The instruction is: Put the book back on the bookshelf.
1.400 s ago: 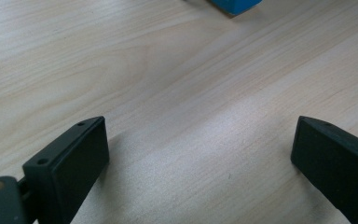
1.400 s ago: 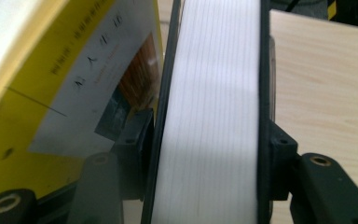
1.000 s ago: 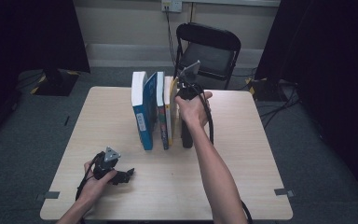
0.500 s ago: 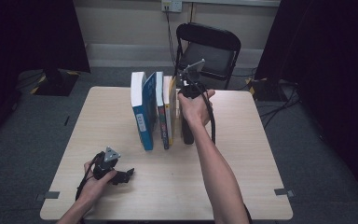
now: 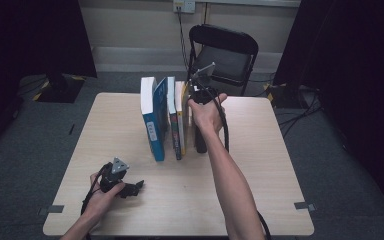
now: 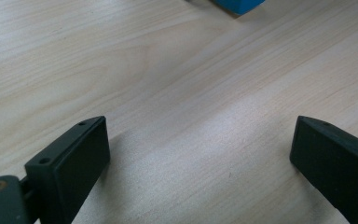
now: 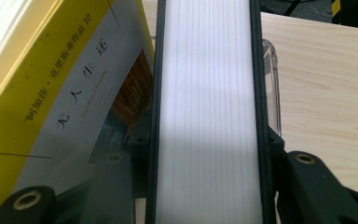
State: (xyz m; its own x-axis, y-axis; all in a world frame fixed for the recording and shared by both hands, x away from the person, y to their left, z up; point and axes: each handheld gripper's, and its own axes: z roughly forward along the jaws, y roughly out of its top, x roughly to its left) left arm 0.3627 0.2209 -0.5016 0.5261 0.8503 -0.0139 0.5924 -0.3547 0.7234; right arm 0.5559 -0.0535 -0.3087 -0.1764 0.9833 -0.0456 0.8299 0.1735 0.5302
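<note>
Several books stand upright in a row mid-table: a blue book [image 5: 152, 125] at the left, a dark one [image 5: 172, 120], a yellow book [image 5: 182, 115] [image 7: 37, 84], and a black-covered book [image 5: 200, 137] [image 7: 205, 93] at the right end. My right gripper [image 5: 200, 95] [image 7: 205, 158] comes down on the top of the black book, its jaws shut against both covers with the white page block between them. My left gripper [image 5: 130, 189] [image 6: 200, 140] lies on the table near the front left, held in a hand, open with bare wood between its jaws.
The light wooden table [image 5: 260, 150] has free room to the right of the books and along the front. A clear plastic piece [image 7: 271, 84] stands against the black book's far cover. A black folding chair [image 5: 225, 55] sits behind the table.
The right gripper has tilted slightly on top of the black book. The books and the left hand have kept still.
</note>
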